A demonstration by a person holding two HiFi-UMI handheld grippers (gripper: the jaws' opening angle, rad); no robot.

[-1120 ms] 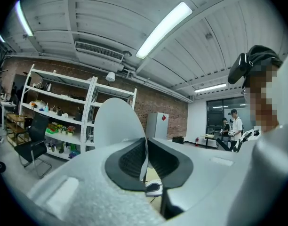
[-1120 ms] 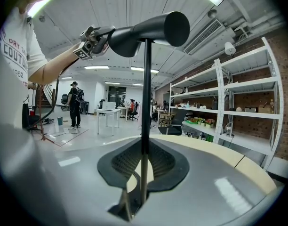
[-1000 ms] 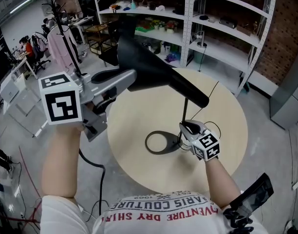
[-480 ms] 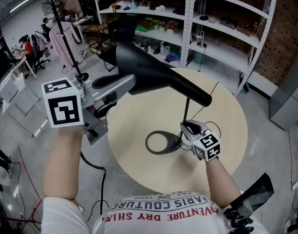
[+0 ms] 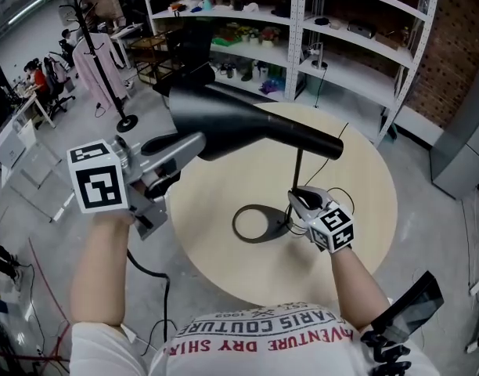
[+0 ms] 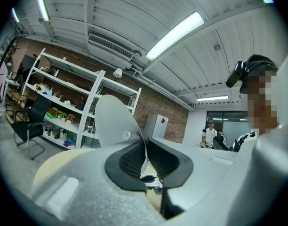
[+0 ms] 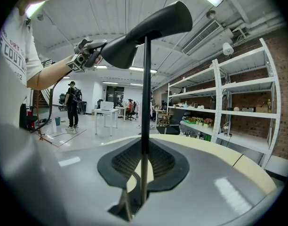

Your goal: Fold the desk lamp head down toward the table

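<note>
A black desk lamp stands on the round beige table (image 5: 357, 210), with a ring base (image 5: 255, 225) and a thin upright stem (image 5: 297, 180). Its long cone-shaped head (image 5: 255, 128) lies nearly level above the table, wide end to the left. My left gripper (image 5: 199, 141) holds the rim of that wide end. In the left gripper view the head's thin white-lined edge (image 6: 113, 121) sits between the pads of the left gripper (image 6: 145, 147), whose jaws are opening slightly. My right gripper (image 5: 299, 202) is shut on the stem (image 7: 145, 88) low down, and the head (image 7: 148, 27) shows above the right gripper (image 7: 145, 159).
Metal shelving (image 5: 302, 22) full of small items stands behind the table. A coat stand (image 5: 91, 45) and desks with people are at the far left. The lamp's thin cord (image 5: 340, 146) runs across the table's far side. A black cable (image 5: 145, 261) hangs under my left arm.
My left gripper has come down with the wide end of the lamp head, so the head has swung from tilted up to nearly level. The right gripper has stayed on the stem.
</note>
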